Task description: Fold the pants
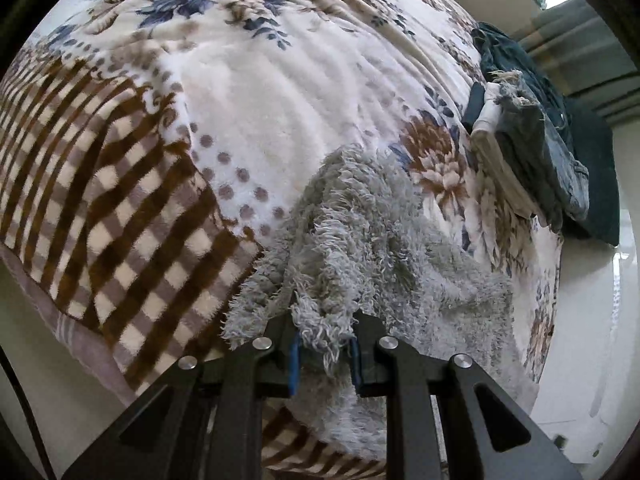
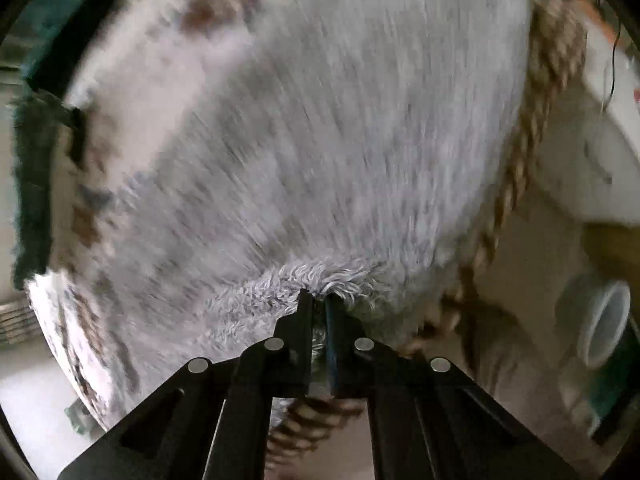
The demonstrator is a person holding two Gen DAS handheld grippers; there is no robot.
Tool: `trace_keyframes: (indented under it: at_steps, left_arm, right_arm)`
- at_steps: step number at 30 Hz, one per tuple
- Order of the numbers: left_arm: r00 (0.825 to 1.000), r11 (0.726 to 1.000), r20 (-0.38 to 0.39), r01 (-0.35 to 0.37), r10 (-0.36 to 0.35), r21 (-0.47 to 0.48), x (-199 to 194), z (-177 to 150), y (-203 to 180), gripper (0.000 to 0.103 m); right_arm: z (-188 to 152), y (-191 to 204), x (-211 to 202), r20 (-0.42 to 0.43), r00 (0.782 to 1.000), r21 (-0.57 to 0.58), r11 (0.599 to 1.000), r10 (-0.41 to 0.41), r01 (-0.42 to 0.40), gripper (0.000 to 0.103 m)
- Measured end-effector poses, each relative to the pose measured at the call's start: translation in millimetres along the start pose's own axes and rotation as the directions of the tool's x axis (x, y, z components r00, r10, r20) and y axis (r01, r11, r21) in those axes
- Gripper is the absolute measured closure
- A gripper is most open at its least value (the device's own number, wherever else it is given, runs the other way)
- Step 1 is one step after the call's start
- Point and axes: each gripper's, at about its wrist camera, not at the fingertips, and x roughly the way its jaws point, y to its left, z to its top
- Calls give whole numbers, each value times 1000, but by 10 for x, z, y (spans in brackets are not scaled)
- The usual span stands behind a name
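The pants are grey and shaggy (image 1: 372,240) and lie bunched on a patterned blanket (image 1: 240,120) in the left wrist view. My left gripper (image 1: 324,320) is shut on a thick fold of their edge. In the right wrist view the same grey pants (image 2: 340,140) fill most of the blurred frame. My right gripper (image 2: 318,300) is shut tight on their near edge.
A stack of folded clothes (image 1: 532,148), dark jeans on top, sits at the blanket's right edge. The blanket's checked border (image 1: 100,200) hangs off the bed at left. A white cylinder (image 2: 600,320) and white furniture (image 2: 592,160) stand right of the bed.
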Motion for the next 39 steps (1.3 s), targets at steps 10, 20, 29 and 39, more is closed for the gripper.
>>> trace_keyframes:
  at_steps: [10,20,29,39]
  left_arm:
    - [997,997,-38,-74,73,-25,95,-48,42,84]
    - [973,956,117,-221,201,194,-571,-133,-675,0]
    - [992,898,-11,-105,122,427,-51,-614,-2113,0]
    - [981,678,-46,-96,188,729,1030,-1888,-4043,0]
  right_arm:
    - [-100,-184,574,-280,958,22,998,-55,63,80]
    - [-318,424,-89,-186,981,-174,980,63,-96,26]
    - [578,36,-636,-16,996,-121,989,89,-90,25]
    - [2689,-908,-796,118,992,-137,989,-35,51,25]
